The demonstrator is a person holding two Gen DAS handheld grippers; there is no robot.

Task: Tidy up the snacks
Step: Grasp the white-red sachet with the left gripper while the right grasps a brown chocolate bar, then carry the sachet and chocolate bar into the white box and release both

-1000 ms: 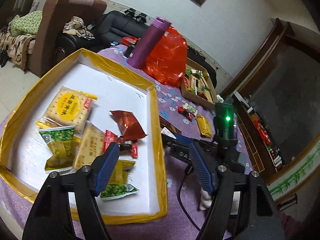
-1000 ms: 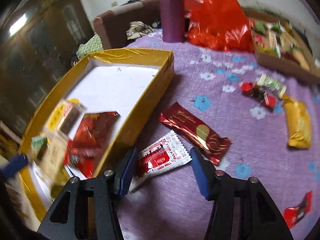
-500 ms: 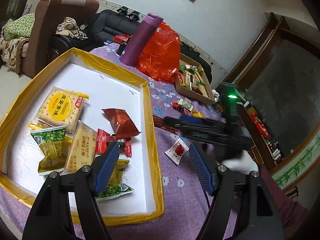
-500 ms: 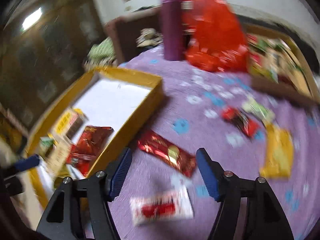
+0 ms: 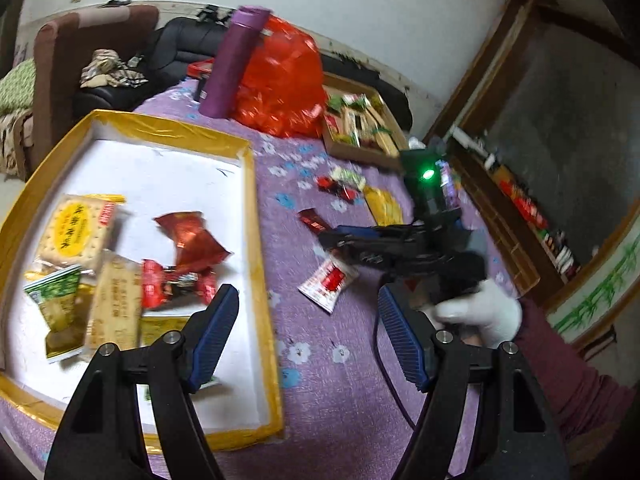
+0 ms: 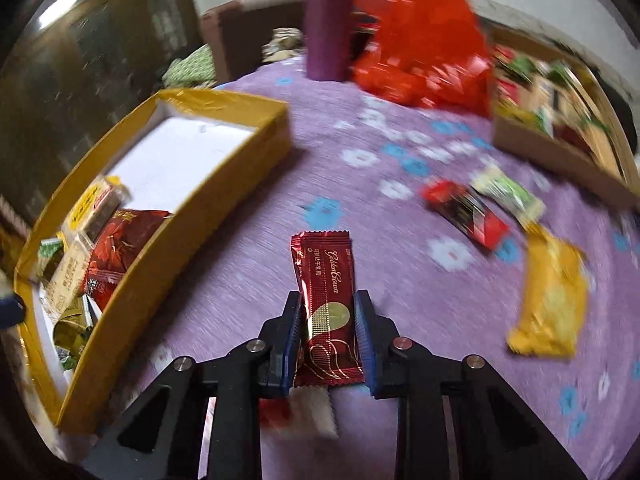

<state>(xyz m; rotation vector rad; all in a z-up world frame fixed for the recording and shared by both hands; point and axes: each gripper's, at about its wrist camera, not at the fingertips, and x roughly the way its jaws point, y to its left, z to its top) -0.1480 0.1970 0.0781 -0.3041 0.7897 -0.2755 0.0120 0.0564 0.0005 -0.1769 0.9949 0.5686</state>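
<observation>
My right gripper is shut on a dark red Golden Crown bar, which sticks forward over the purple cloth; the bar's tip and that gripper also show in the left wrist view. A white-and-red packet lies on the cloth under it. My left gripper is open and empty, hovering over the right rim of the gold-edged box. The box holds several snack packets, among them a yellow cracker pack and a red bag.
A purple bottle and a red plastic bag stand at the back. A cardboard tray of snacks is at the back right. Loose on the cloth: a red-black packet, a green-white packet, a yellow packet.
My right gripper has moved past the white-and-red packet and closed on the dark red bar. The left gripper has shifted a little to the right, still open.
</observation>
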